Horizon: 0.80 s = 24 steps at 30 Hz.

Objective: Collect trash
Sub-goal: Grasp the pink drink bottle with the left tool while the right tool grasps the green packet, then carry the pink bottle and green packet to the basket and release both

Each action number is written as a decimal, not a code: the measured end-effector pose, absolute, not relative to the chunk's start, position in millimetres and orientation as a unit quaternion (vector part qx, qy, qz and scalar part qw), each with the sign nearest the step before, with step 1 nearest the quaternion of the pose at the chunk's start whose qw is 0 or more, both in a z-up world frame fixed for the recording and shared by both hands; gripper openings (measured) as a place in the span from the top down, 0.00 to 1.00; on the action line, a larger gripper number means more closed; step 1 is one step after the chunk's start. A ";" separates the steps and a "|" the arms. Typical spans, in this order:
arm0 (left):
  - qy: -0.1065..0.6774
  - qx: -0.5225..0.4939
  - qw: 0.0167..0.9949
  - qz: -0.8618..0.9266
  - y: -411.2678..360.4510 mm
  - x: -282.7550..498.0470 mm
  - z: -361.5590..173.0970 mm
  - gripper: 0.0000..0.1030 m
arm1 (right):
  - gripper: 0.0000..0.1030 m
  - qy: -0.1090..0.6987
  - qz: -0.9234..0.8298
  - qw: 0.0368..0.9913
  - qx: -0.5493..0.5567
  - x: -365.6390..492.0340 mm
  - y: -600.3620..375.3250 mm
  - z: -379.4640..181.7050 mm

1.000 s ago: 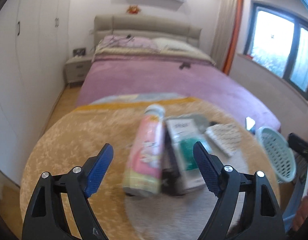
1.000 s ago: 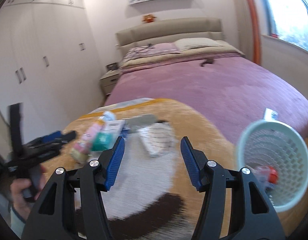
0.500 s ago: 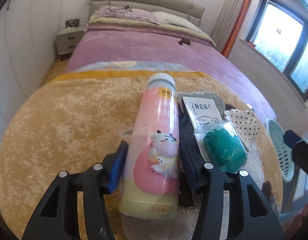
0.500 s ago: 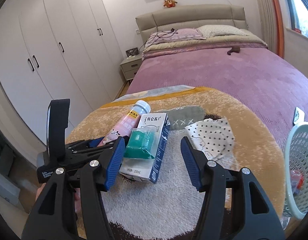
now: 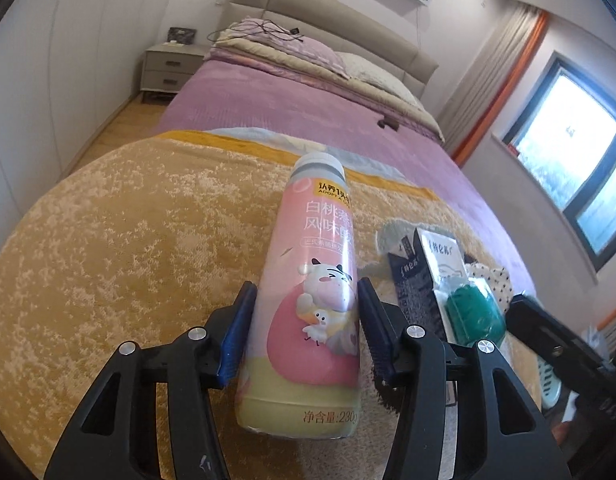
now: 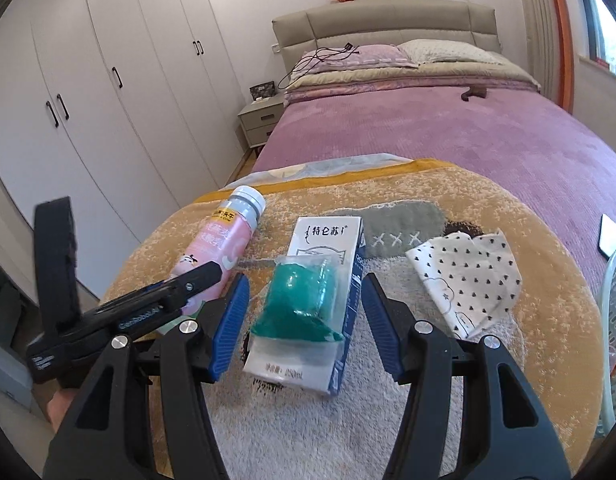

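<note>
1. Left gripper [image 5: 305, 332]: blue pads clamped on both sides of the pink yogurt bottle [image 5: 308, 300], gripping the lower body. Bottle lies on its side on the orange rug [image 5: 127, 240], cap end pointing away toward the bed [image 5: 308, 120].
2. Right gripper [image 6: 303, 316]: jaws spread about halfway, straddling the milk carton [image 6: 328, 248]. Gap visible on both sides, pads not touching it.
3. Milk carton lies flat on the rug, just right of the bottle. A clear packet with green contents [image 6: 303, 300] sits on top of the carton's near half.
4. In the right wrist view, the left gripper [image 6: 211, 276] shows left of the carton, with the bottle [image 6: 223, 244] in its fingers.
5. White dotted cloth [image 6: 468, 276], crumpled, on the rug right of the carton, apart from it.
6. Pale green perforated basket [image 6: 614, 320] at the rug's right edge, beyond the cloth. Only part of the rim and wall is in frame.
7. Grey patch with XXX marks [image 6: 400, 224] is part of the rug pattern, just behind the carton.
8. Bed with purple cover behind the rug, beige headboard [image 6: 384, 20] at the far end.
9. White wardrobe [image 6: 107, 80] left of the bed, nightstand [image 6: 261, 120] between the two.
</note>
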<state>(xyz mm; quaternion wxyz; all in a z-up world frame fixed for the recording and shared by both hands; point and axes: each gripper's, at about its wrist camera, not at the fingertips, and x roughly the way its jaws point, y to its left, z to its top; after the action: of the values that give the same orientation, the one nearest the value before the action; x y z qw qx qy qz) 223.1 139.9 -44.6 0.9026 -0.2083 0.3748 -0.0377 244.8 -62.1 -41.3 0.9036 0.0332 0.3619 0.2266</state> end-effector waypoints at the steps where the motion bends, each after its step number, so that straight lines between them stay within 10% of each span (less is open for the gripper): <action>1: 0.373 -0.217 0.901 -0.039 140.8 222.9 -45.5 0.52 | 0.47 0.360 0.223 0.905 0.030 245.3 -59.9 -42.9; 24: 0.328 -0.196 0.923 -0.054 129.5 210.8 -32.2 0.54 | 0.61 0.330 0.193 0.920 0.082 237.0 -105.5 -49.3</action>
<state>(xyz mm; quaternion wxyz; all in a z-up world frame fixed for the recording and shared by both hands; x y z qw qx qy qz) 210.8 129.5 -32.2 0.9228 -0.1957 0.3275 -0.0541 237.0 -105.5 -49.3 0.9204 0.0822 0.3297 0.1932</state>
